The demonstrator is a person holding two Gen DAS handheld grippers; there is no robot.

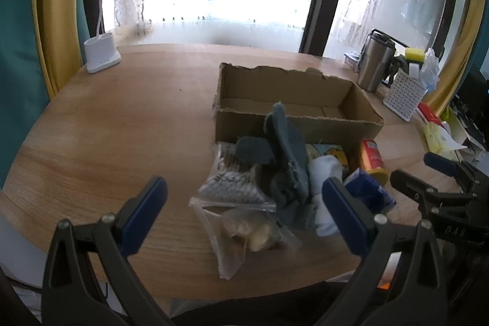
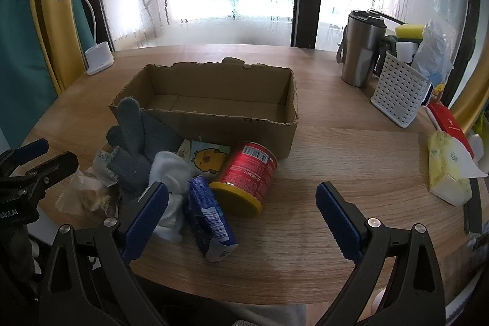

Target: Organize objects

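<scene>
Clearly, a torn-rimmed cardboard box (image 2: 214, 109) sits bare on the tabletop (image 2: 336, 173), clutter heaped at its front wall. Both grippers' jaws gape, holding nothing. Only the right view reveals the red can (image 2: 247, 173) whole.

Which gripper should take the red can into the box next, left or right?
Right. The right gripper is open with the red can lying just ahead between its fingers, the empty cardboard box right behind it. The left gripper faces the clear bags and grey glove instead.
</scene>
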